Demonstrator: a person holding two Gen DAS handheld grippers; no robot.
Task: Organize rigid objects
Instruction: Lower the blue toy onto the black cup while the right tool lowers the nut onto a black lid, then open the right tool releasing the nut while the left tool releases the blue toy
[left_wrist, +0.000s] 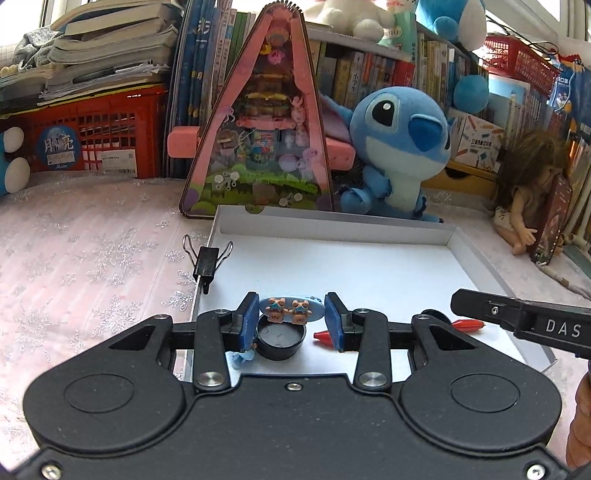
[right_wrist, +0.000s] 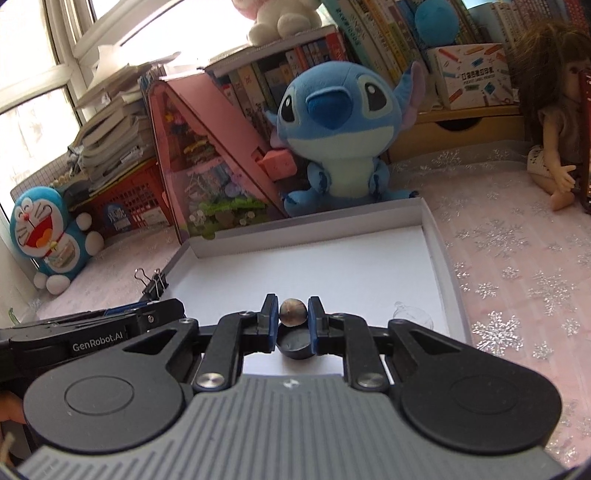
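right claw grips a round nut inside the tray's near edge.

I count one white tray, one binder clip, one blue oval charm, two black caps, one brown bead, two red pieces, one clear suction cup.
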